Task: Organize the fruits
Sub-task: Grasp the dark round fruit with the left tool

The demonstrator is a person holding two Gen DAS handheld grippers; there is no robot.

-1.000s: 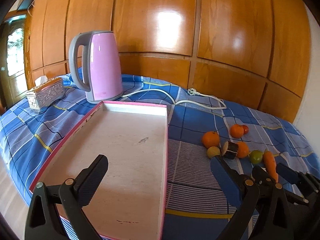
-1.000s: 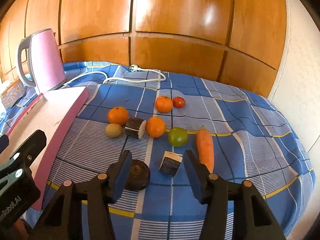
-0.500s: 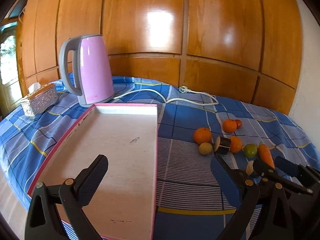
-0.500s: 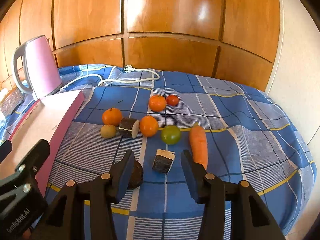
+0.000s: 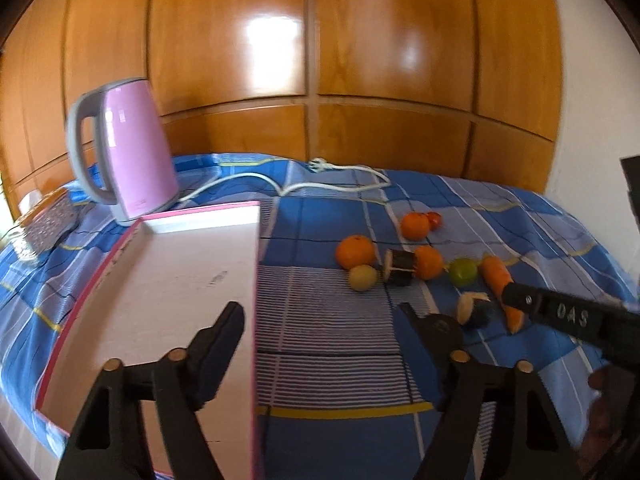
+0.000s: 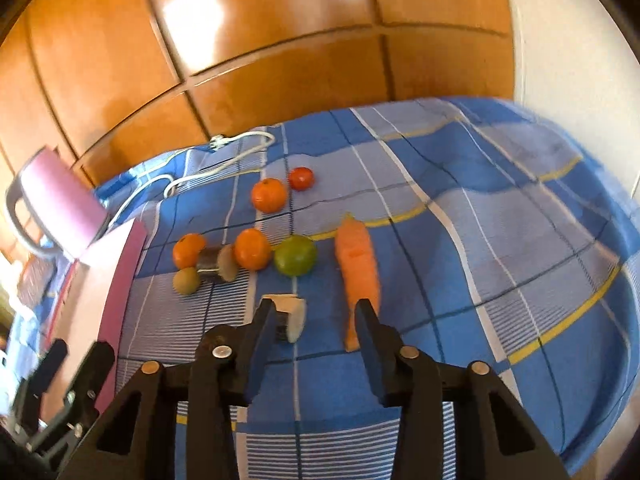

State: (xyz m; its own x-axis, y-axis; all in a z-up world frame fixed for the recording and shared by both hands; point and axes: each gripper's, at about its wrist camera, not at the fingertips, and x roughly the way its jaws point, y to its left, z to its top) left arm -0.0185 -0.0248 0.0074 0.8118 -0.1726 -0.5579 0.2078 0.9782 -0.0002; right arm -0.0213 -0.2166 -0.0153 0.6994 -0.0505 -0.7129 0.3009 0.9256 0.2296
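Observation:
Three oranges [image 6: 252, 249], a red tomato [image 6: 301, 178], a green fruit [image 6: 295, 255], a small yellowish fruit [image 6: 186, 280], a carrot [image 6: 356, 264] and two dark cut pieces lie on the blue checked cloth. My right gripper [image 6: 316, 320] hovers low over the nearer cut piece [image 6: 294, 318]. Its jaws are closing, with that piece by the left finger and the carrot's end by the right one; neither pad presses. My left gripper [image 5: 320, 328] hangs over the right rim of the pink-edged white tray [image 5: 172, 292], jaws closing on nothing. The same fruits [image 5: 355, 251] lie to its right.
A pink kettle [image 5: 128, 152] stands behind the tray, its white cord [image 5: 332, 180] trailing across the cloth. A silver box [image 5: 44, 220] sits at far left. Wooden panels close off the back and a white wall the right. The right gripper's body [image 5: 560, 316] reaches in beside the carrot.
Both grippers' jaws have narrowed. The right gripper rolled and moved forward, onto the cut piece and carrot end. The left gripper drifted right, toward the tray's right rim.

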